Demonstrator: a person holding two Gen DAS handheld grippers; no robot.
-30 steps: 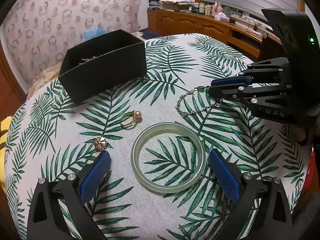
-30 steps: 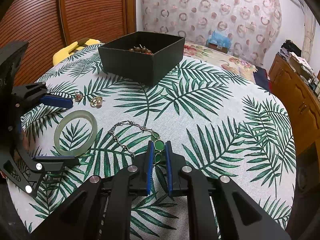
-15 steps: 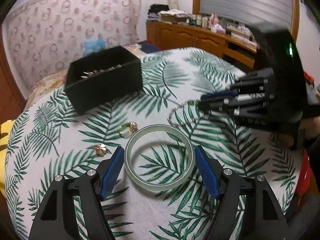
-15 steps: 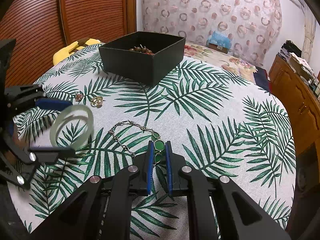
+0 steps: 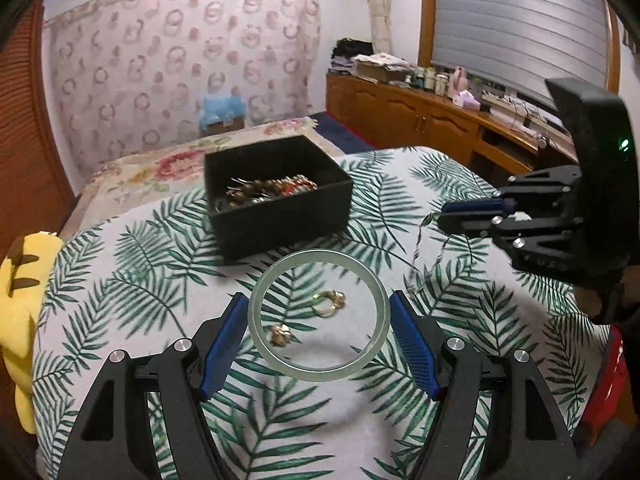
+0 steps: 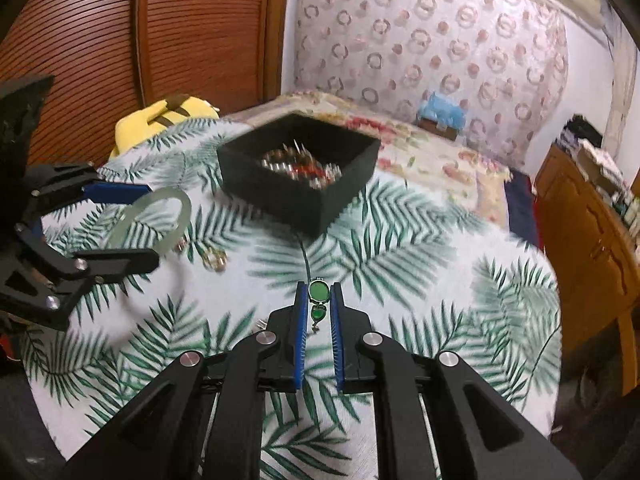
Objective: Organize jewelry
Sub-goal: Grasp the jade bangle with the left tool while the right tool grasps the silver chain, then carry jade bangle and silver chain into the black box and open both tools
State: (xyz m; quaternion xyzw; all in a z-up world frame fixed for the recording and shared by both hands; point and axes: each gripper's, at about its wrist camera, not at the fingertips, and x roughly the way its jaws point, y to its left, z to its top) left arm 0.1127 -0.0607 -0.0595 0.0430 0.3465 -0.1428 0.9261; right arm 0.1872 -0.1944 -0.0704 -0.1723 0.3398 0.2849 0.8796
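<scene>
My left gripper (image 5: 318, 312) is shut on a pale green bangle (image 5: 319, 314), held up off the table between its blue pads; it also shows in the right wrist view as the bangle (image 6: 154, 220) in the left gripper (image 6: 132, 224). My right gripper (image 6: 319, 294) is shut on the green-stone end of a silver chain bracelet (image 6: 319, 291), whose chain (image 5: 416, 256) hangs down from the right gripper (image 5: 440, 216). A gold ring (image 5: 329, 302) and a small gold flower piece (image 5: 280, 334) lie on the leaf-print tablecloth (image 5: 132, 280). The black box (image 5: 276, 196) holds beaded jewelry.
The black box (image 6: 300, 176) stands at the table's far side, ahead of both grippers. A yellow plush (image 5: 20, 280) sits at the table's left edge. A bed (image 6: 420, 148) lies beyond the table and a wooden cabinet (image 6: 592, 232) to the right.
My left gripper closed on the bangle and lifted it off the cloth. My right gripper rose with the bracelet, pulling its chain up off the table. Both views now face the box more directly.
</scene>
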